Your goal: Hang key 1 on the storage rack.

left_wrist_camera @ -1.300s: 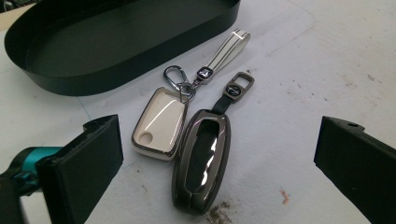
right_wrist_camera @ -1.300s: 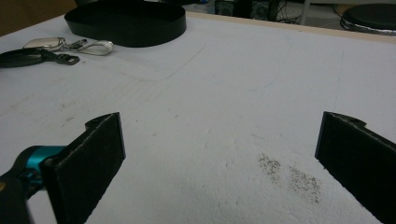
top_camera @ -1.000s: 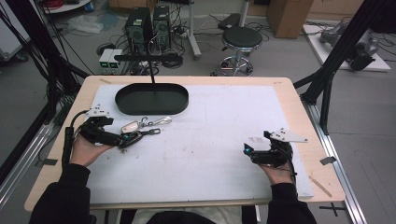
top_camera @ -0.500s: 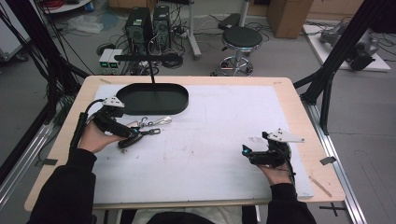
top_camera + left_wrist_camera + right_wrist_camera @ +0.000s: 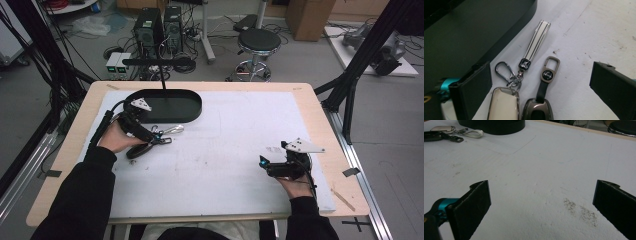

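My left tool [image 5: 159, 138] hangs over the two key fobs with its jaws spread wide, pinching nothing. In the left gripper view the fobs sit between the jaws at 6 o'clock: the white key fob [image 5: 503, 105] on the left and the dark key fob [image 5: 537, 110] just beside it on the right, close enough that I cannot tell whether they touch. From the white one a cluster of rings leads up to a carabiner clip [image 5: 503, 71] at 9 o'clock of the rings and to a silver striped strap [image 5: 536, 42] that runs toward 1 o'clock, its far end near the wall of the black tray [image 5: 469, 32]. The dark fob carries a short strap ending in a grey metal loop [image 5: 550, 68], pointing toward 12 o'clock. Everything lies flat on the white mat [image 5: 599, 30].

In the high view the fobs [image 5: 167, 135] lie at 6 o'clock of the black oval tray [image 5: 192, 107], just outside its rim, on the left half of the counter [image 5: 300, 90].

My right tool [image 5: 263, 163] rests well apart from them, near the counter's 4 o'clock corner, its jaws also spread and holding nothing. In the right gripper view, bare mat with a dark smudge [image 5: 580, 211] lies between the jaws, and the fobs and tray appear far off at 11 o'clock.
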Demonstrator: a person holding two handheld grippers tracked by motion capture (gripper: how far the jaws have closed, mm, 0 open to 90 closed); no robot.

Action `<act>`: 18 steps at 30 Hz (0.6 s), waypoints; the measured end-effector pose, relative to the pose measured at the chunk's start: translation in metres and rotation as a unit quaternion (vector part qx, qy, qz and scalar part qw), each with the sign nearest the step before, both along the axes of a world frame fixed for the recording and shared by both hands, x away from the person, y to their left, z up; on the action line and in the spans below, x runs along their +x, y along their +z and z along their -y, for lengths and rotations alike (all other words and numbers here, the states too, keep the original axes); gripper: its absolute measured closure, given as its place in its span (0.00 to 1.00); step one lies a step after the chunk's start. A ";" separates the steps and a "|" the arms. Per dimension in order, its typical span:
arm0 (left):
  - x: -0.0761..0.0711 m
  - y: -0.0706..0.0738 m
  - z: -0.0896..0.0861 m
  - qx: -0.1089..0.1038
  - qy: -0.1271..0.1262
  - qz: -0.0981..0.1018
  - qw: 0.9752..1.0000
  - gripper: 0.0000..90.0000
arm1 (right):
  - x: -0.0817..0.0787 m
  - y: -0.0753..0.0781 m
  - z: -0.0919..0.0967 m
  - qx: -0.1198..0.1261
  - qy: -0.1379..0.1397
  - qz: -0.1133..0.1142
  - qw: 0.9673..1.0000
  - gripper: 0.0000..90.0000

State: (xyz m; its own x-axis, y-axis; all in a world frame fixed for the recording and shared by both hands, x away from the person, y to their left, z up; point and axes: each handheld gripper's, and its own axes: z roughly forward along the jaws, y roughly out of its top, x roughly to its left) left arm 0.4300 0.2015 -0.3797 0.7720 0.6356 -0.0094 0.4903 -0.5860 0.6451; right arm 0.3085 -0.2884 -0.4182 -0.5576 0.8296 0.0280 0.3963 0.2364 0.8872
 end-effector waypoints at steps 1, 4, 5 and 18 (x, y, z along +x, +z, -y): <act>0.002 0.000 0.001 0.002 -0.003 -0.003 1.000 0.07 | 0.000 0.000 0.001 0.000 -0.001 0.001 1.000 0.01; 0.009 -0.002 0.005 0.009 -0.010 -0.008 1.000 0.09 | 0.001 -0.001 0.002 0.000 -0.002 0.000 1.000 0.01; 0.011 -0.003 0.006 0.013 -0.015 -0.012 1.000 0.10 | 0.001 -0.001 0.002 0.000 -0.002 0.000 1.000 0.01; 0.032 -0.005 0.037 0.040 -0.072 -0.037 0.996 0.30 | -0.001 -0.001 0.000 -0.021 -0.004 0.005 1.000 0.01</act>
